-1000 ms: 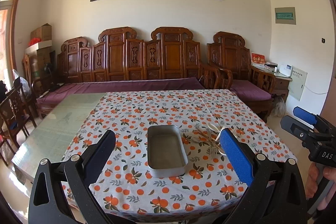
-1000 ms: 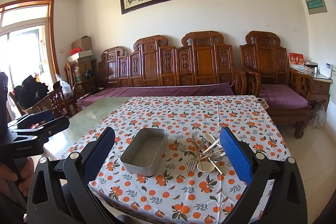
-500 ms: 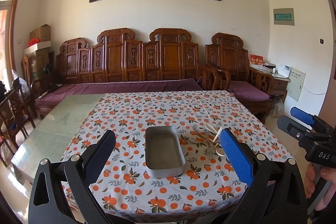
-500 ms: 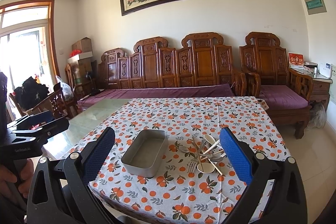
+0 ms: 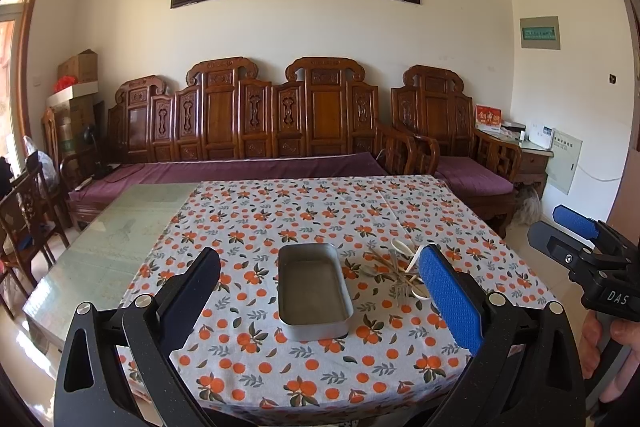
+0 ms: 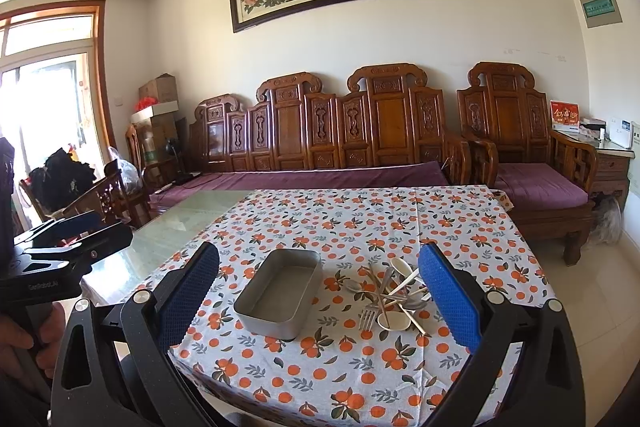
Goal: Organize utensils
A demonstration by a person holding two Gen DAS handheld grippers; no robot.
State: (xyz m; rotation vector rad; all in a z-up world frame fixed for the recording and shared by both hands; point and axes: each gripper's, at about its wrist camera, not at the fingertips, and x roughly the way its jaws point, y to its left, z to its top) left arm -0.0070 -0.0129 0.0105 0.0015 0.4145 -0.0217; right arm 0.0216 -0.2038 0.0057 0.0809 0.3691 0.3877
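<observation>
An empty grey metal tray point(image 5: 314, 285) point(image 6: 280, 293) lies near the front of a table with an orange-patterned cloth point(image 5: 320, 211). To its right is a heap of utensils point(image 5: 396, 269) point(image 6: 390, 293): white spoons, metal spoons, a fork and chopsticks, crossed over each other. My left gripper point(image 5: 320, 303) is held open in front of the table edge, above and short of the tray, nothing between its fingers. My right gripper point(image 6: 320, 301) is open too, near the table's front, with tray and heap seen between its fingers. Each gripper shows at the other view's edge.
The left part of the table is bare glass point(image 5: 116, 247). Carved wooden benches with purple cushions point(image 5: 248, 171) stand behind it, an armchair point(image 6: 532, 183) at right, dark chairs point(image 5: 28, 211) at left. A hand point(image 6: 24, 343) holds the left gripper's handle.
Both views have drawn back and risen slightly, so the table sits a little lower and farther. Tray and utensils have not moved. Both grippers stay open.
</observation>
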